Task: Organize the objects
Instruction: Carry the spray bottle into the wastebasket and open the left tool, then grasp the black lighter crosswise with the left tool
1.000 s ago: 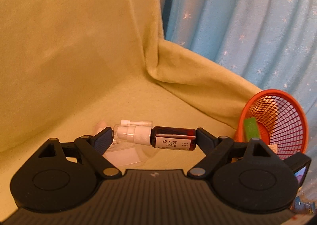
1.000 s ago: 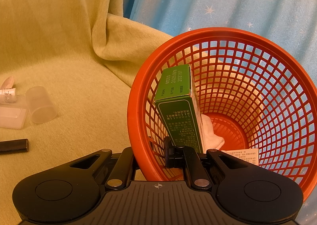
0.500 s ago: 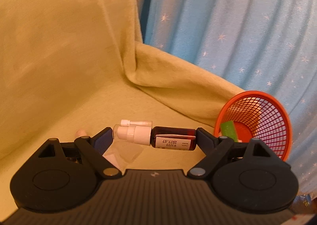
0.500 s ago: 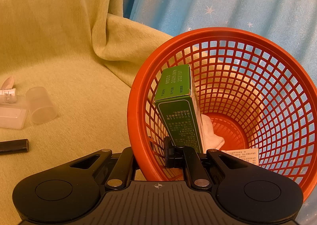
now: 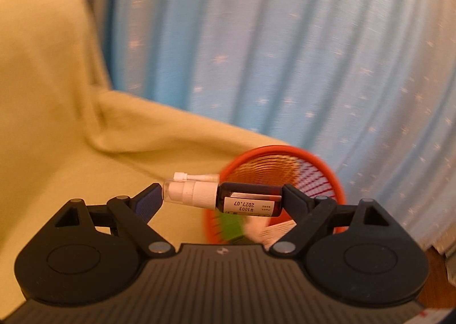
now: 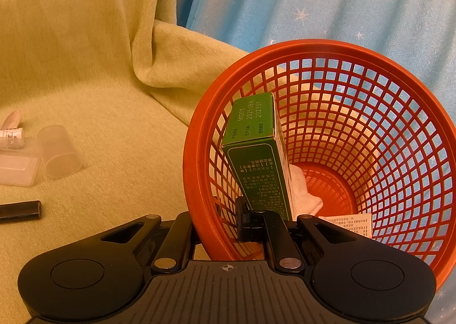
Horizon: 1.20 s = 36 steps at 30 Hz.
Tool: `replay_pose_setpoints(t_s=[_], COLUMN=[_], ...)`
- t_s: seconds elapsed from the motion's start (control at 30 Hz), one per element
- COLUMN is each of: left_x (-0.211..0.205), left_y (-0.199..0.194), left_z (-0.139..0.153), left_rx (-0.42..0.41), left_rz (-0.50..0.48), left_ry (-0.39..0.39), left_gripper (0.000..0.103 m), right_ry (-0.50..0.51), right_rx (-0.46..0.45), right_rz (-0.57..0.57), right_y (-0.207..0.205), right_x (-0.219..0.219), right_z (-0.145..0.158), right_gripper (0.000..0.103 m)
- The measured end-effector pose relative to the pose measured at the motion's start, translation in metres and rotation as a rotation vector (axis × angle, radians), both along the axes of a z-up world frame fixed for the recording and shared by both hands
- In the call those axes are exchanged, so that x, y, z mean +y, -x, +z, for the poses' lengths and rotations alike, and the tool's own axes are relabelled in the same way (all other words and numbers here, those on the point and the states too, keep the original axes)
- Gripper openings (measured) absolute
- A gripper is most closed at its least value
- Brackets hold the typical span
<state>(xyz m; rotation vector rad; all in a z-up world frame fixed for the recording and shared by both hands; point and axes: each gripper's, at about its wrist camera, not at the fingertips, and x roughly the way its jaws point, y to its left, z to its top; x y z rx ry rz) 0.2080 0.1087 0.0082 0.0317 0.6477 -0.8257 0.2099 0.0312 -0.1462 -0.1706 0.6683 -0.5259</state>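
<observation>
The left gripper (image 5: 221,200) clamps a small brown spray bottle (image 5: 228,198) endwise, cap to base, above the orange basket (image 5: 327,170). It looks light, rigid, slippery; an end-to-end hold could slip. The right gripper (image 6: 222,227) pinches the basket's rim.

The green box (image 6: 258,153) crowds the orange basket's (image 6: 370,50) near wall; its far side lies open.

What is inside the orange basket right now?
Inside the orange basket: an upright green box, a white cloth and a printed leaflet. Whatever lies behind the box is hidden.
</observation>
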Motion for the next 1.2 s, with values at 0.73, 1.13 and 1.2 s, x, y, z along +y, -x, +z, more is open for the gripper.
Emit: replay_pose_setpoints(t_s=[0.73,1.13,1.2], left_x=[0.035,0.168,0.176], left_y=[-0.037,-0.049,-0.044], left_z=[-0.017,-0.057,-0.075], left_rx=[-0.023,0.024,0.054], left_rz=[0.161,0.478,0.485], left_ry=[-0.024,-0.181,-0.203], left_gripper=[0.095,0.095,0.095], right_ry=[-0.014,-0.013,-0.013], right_rx=[-0.012,-0.011,-0.011], right_rz=[-0.014,-0.014,-0.014], right_y=[-0.004,-0.003,-0.003], right_x=[-0.003,-0.003,-0.003], right_z=[0.003,0.002,0.002], right_gripper=[0.007,0.007,0.007])
